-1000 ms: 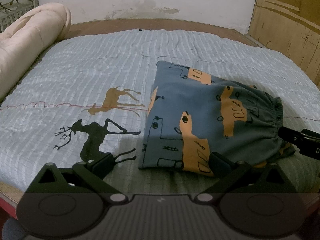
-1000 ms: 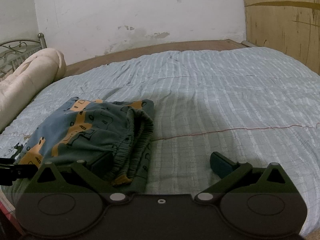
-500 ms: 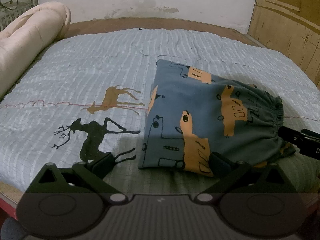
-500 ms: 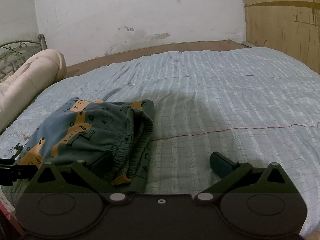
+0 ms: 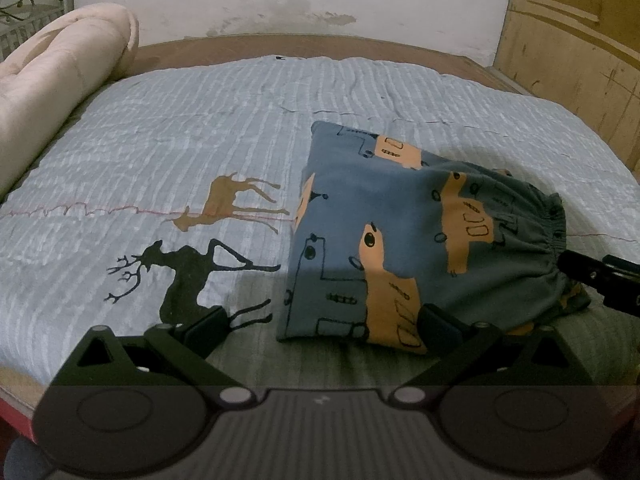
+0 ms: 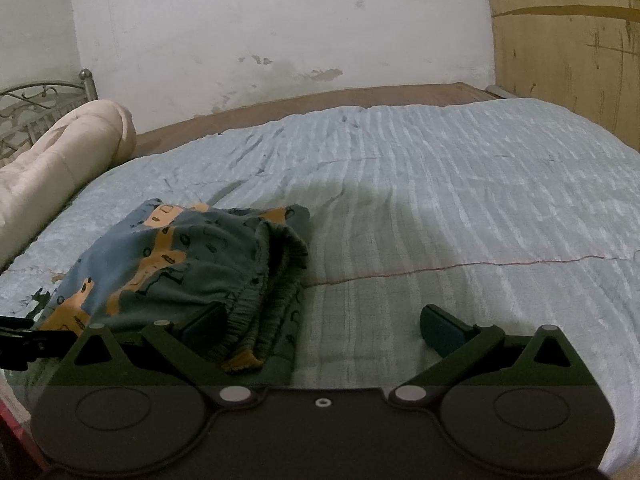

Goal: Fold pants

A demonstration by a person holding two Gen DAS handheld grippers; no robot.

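Note:
The pants (image 5: 420, 240) are blue-grey with orange prints and lie folded in a compact bundle on the bed, elastic waistband to the right. In the right wrist view the pants (image 6: 188, 264) lie at lower left, waistband folds facing me. My left gripper (image 5: 324, 324) is open and empty, just in front of the bundle's near edge. My right gripper (image 6: 324, 320) is open and empty; its left finger sits by the waistband, its right finger over bare quilt. The right gripper's tip also shows in the left wrist view (image 5: 600, 280), beside the waistband.
A light blue striped quilt (image 5: 200, 140) with deer prints (image 5: 188, 276) covers the bed. A rolled beige comforter (image 5: 52, 92) lies along the left side. A wooden panel (image 5: 580, 60) stands at right, a white wall behind. The bed's near edge (image 5: 16, 392) is at lower left.
Both grippers have lifted or tilted slightly, so the views shifted a little. The pants have not moved.

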